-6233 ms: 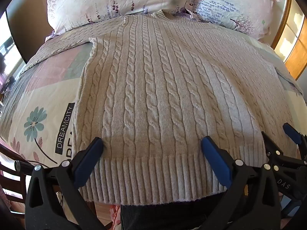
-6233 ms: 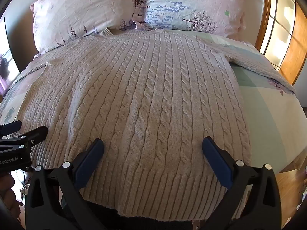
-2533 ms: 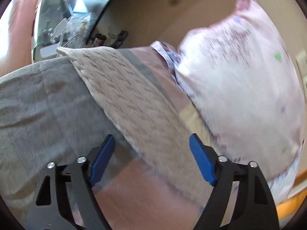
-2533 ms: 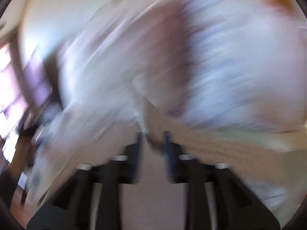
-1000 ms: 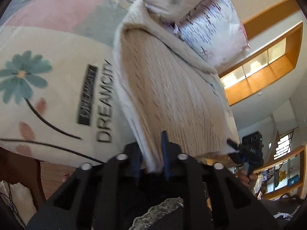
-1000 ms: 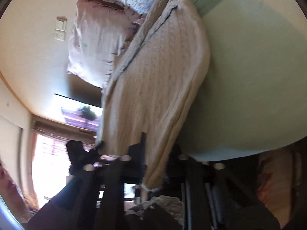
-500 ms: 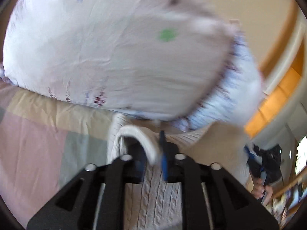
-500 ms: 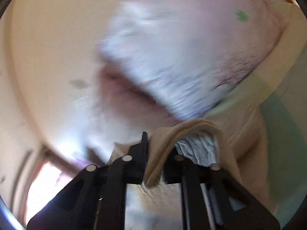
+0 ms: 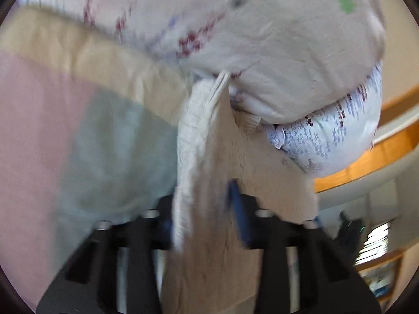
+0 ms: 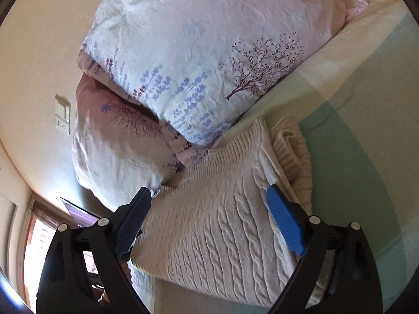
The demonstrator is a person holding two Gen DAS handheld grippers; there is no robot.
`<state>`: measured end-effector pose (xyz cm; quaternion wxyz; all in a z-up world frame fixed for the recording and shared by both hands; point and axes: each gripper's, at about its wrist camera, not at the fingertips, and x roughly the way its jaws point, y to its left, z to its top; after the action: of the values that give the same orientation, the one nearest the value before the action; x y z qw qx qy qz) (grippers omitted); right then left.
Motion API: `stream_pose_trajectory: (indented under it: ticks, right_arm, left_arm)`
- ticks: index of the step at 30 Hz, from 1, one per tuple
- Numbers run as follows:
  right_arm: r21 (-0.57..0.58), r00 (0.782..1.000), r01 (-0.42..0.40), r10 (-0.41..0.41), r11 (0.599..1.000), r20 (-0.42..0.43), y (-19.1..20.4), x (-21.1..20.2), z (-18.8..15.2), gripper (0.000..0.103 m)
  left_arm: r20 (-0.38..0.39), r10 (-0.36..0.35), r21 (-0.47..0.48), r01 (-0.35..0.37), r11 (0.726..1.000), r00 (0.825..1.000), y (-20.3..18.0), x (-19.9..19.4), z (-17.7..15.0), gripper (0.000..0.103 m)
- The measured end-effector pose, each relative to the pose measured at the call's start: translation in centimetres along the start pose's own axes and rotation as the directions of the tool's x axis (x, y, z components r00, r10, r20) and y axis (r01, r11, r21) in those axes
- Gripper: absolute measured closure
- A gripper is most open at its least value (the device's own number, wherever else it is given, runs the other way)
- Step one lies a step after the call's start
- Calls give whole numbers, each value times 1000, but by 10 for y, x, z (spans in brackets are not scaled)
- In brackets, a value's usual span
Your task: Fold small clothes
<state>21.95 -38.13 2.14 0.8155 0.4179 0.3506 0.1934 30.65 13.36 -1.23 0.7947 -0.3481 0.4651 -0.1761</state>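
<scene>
A cream cable-knit sweater (image 10: 220, 225) lies folded on the bed, its ribbed edge up against the pillows. My right gripper (image 10: 209, 217) is open just above it, a blue pad on each side, holding nothing. In the blurred left wrist view the sweater (image 9: 209, 209) runs up between the fingers of my left gripper (image 9: 204, 217), which is closed on the knit fabric; its far corner reaches the pillow.
Two floral pillows (image 10: 204, 52) lean on the wall at the head of the bed, also seen in the left wrist view (image 9: 262, 39). The pastel patchwork bedsheet (image 10: 366, 130) spreads to the right. A wall switch (image 10: 62, 115) and a window (image 10: 39, 240) are on the left.
My right gripper has opened and let go of the sweater, which now lies flat by the pillows. My left gripper still grips the sweater edge and has dropped closer to the bed.
</scene>
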Motion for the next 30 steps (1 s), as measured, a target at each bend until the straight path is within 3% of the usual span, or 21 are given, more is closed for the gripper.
stream_pose_trajectory:
  ticks: [4,8,10,12,13,14,15,16,17,18,19,20,21,24,28,30]
  right_arm:
    - [9,1000,-11,11,1000,20,-9,-26,-1,11]
    - [-29,994,41,-37,999,107,-8,-57,8,11]
    - [-15,988,47,-44,999,145,-10,-67,15,11]
    - [-14,986,56,-53,998,159,-11,-69,22,11]
    - [-19,985,78,-74,997,158,-11,-67,28,11]
    - [-20,984,95,-91,995,153,-12,-66,32,11]
    - [-17,984,107,-103,994,143,-13,-65,36,11]
    - [-8,987,111,-109,994,122,-16,-65,41,11]
    - [-1,990,102,-101,995,102,-19,-66,44,10]
    - [4,993,87,-87,996,83,-21,-66,45,7]
    - [3,996,76,-76,997,55,-23,-63,47,5]
    - [1,997,74,-74,997,19,-25,-58,49,4]
    - [4,997,76,-75,997,-20,-27,-51,51,4]
    - [39,986,98,-91,994,-140,-35,-22,53,4]
    - [60,959,111,-91,992,-269,-42,15,46,4]
    - [47,953,115,-97,992,-286,-42,24,42,4]
  left_arm:
    - [43,-115,-6,115,993,992,-34,-10,-7,85]
    - [9,-319,126,315,941,948,-139,6,-16,87]
    - [-81,-437,148,444,883,896,-194,46,-27,87]
    - [-210,-555,78,580,811,805,-234,107,-41,83]
    - [-257,-615,3,637,771,745,-244,136,-46,84]
    - [-277,-660,-85,667,740,698,-247,158,-51,84]
    - [-273,-665,-117,662,740,695,-245,164,-53,84]
    - [-261,-655,-116,650,751,709,-242,164,-53,74]
    - [-238,-627,-72,630,773,742,-237,153,-51,64]
    - [-200,-579,-10,589,808,790,-228,138,-48,47]
    - [-151,-511,63,524,850,846,-218,119,-45,36]
    - [-92,-407,149,417,897,909,-207,101,-44,33]
    - [-73,-327,195,335,922,942,-200,95,-44,30]
    - [-115,-165,227,187,956,980,-178,96,-51,27]
    - [-200,-2,289,61,955,980,-177,131,-69,27]
    - [-214,9,303,57,951,977,-181,146,-77,26]
